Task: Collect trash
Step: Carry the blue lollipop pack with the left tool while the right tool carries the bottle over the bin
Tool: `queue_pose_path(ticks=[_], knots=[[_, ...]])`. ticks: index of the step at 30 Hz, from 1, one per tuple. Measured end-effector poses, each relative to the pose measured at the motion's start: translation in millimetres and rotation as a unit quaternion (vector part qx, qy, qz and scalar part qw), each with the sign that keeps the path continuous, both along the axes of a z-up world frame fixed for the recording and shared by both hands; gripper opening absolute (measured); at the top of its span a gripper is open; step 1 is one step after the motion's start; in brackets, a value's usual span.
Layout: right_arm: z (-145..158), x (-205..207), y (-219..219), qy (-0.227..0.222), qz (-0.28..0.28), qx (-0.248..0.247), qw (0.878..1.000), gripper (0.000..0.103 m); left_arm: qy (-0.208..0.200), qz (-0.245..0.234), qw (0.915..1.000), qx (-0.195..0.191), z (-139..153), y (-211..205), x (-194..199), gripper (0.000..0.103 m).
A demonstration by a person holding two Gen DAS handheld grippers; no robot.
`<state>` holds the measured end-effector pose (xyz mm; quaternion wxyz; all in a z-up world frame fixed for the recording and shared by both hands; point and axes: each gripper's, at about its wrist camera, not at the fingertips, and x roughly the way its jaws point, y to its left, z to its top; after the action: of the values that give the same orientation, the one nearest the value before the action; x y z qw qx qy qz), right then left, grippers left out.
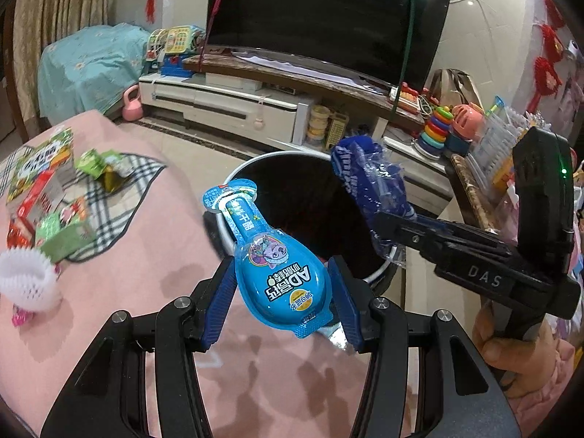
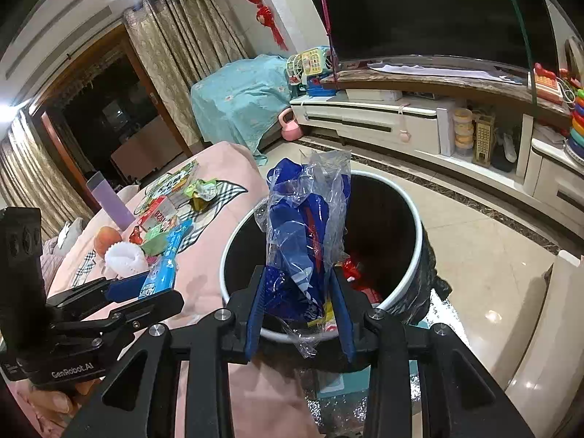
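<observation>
Left hand-held gripper (image 1: pixel 283 303): we find it clamped on a blue cheese-stick packet (image 1: pixel 270 259), the pads pressing both sides of its wide end, held just before the bin's near rim.
Right hand-held gripper (image 2: pixel 301 304): we find it clamped on a crumpled blue plastic wrapper (image 2: pixel 304 233), held over the bin mouth.
Trash bin (image 2: pixel 416 241): black liner, white rim; we see red and yellow wrappers (image 2: pixel 359 281) at the bottom.
Pink-covered worktop (image 1: pixel 153 284): we note more packets (image 1: pixel 47 197) lying there.

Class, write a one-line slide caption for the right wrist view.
Right tongs hold a blue plastic wrapper over the open trash bin beside a pink-covered table.
</observation>
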<state>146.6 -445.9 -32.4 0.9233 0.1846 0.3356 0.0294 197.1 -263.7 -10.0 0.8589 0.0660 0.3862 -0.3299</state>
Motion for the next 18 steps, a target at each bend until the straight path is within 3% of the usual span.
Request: queue_pose_path(ticks=[18], knots=[[-5, 23, -19, 0.028, 0.004, -0.001, 1.0, 0.035, 0.018, -0.019, 0.9992, 0.029, -13, -40, 27, 0.051]])
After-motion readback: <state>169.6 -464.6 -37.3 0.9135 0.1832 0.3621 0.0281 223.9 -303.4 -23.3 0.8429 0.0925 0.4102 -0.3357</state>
